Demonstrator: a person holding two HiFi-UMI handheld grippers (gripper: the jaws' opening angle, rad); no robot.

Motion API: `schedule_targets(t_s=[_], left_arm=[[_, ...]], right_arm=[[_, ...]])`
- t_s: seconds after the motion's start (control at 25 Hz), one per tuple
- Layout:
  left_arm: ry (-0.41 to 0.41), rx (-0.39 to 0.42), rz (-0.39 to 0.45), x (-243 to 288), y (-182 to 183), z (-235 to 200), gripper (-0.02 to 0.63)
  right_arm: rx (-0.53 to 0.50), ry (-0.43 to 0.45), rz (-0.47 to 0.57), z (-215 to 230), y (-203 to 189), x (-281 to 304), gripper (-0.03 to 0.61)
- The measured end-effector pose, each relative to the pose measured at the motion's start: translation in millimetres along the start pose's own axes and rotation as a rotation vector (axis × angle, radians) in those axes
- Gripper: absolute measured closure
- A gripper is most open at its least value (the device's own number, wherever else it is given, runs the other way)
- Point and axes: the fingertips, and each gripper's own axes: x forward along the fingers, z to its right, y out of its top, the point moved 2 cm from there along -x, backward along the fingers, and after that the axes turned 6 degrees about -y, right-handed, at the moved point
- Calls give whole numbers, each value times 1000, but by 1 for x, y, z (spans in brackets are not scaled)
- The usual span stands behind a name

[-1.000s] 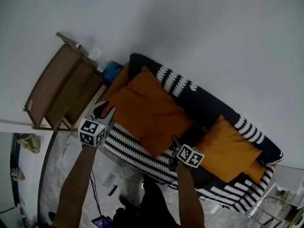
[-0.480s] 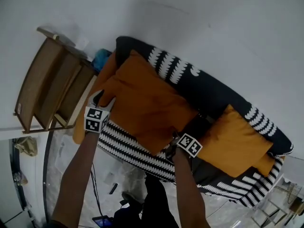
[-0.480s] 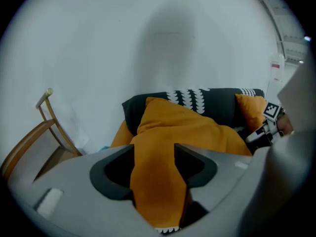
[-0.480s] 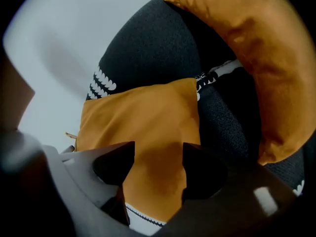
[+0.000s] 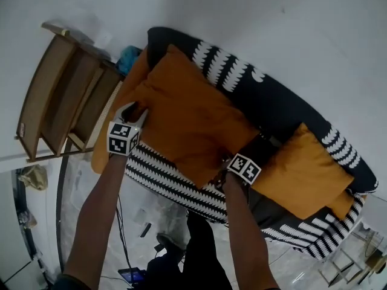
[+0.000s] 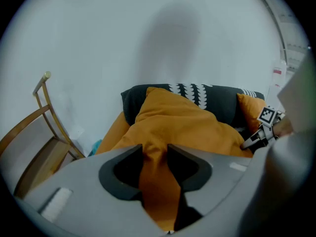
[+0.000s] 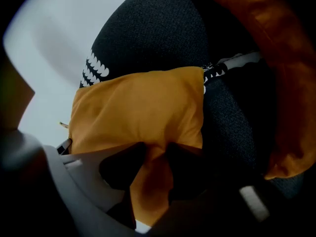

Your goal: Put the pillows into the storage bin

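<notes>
Both tongs have reached the big pillow (image 5: pixel 187 119); we're closing the left tongs (image 6: pixel 154 152) and right tongs (image 7: pixel 155 154) on fabric at its two ends, long axis spanning between them.

Soft, even light fills the room, and the white wall (image 5: pixel 290 35) comes up bright without glare. In the head view the orange pillow (image 5: pixel 187 119) is clearly lit, with only faint shading in its folds. The left gripper view shows a broad, soft-edged shadow (image 6: pixel 173 38) high on the wall, and its round frame falls to black at the corners. The right gripper view is dim and murky, the black sofa (image 7: pixel 163 38) swallows the light, and the nearest cloth is out of focus.
</notes>
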Motion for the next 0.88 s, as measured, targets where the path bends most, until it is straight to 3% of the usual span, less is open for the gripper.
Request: schedule_targets(t_s=[0.12,0.2,0.48,0.72,0.88], left_arm=[[-12,-22,0,-12,4,1,587],[-25,-50,-8,-21,5,1,609],[-41,-100,-15,-75,-3,2,612],[7,-193,50,-163,-25,-10,612],[96,-274,118,-240,-51,-27,612]], right_arm=[[-71,-29,16,-10,-1,-17,522],[-124,-47,41,-18,-3,-31,560],[-269,-18,223,-56,9,-105,565],[-479,83,322,-138,26,-162,565],[-637,153,328,-208,8,-173,565]])
